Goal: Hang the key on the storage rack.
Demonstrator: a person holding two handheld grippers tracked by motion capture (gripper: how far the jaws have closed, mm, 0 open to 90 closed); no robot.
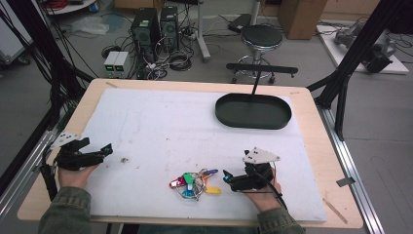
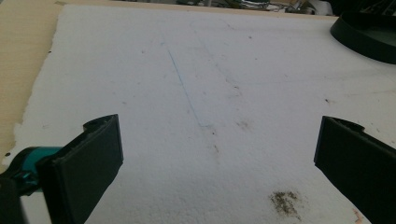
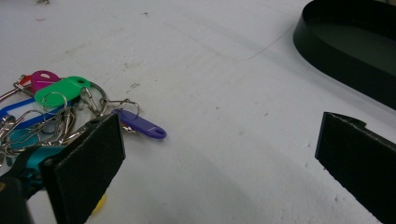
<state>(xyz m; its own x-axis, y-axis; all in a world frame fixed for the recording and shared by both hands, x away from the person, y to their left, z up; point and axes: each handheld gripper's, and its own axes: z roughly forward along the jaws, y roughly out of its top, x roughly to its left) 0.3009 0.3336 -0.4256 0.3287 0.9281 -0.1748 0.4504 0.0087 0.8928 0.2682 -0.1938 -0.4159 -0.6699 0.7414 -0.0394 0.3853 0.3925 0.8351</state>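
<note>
A bunch of keys on metal rings with coloured tags [image 1: 194,183] lies on the white mat [image 1: 175,126] near the front edge. In the right gripper view its green tag [image 3: 63,88] and purple tag [image 3: 140,124] sit beside the left jaw. My right gripper [image 1: 234,171] [image 3: 219,140] rests just right of the bunch, open, jaws wide apart with bare mat between them. At the mat's left edge my left gripper [image 1: 97,145] [image 2: 219,140] is open over bare mat, far from the keys.
A black oval tray [image 1: 253,111] [image 3: 355,42] [image 2: 369,32] stands at the back right of the mat. A small dark smudge [image 1: 125,159] [image 2: 285,203] marks the mat near the left gripper. The wooden table [image 1: 316,146] borders the mat all around.
</note>
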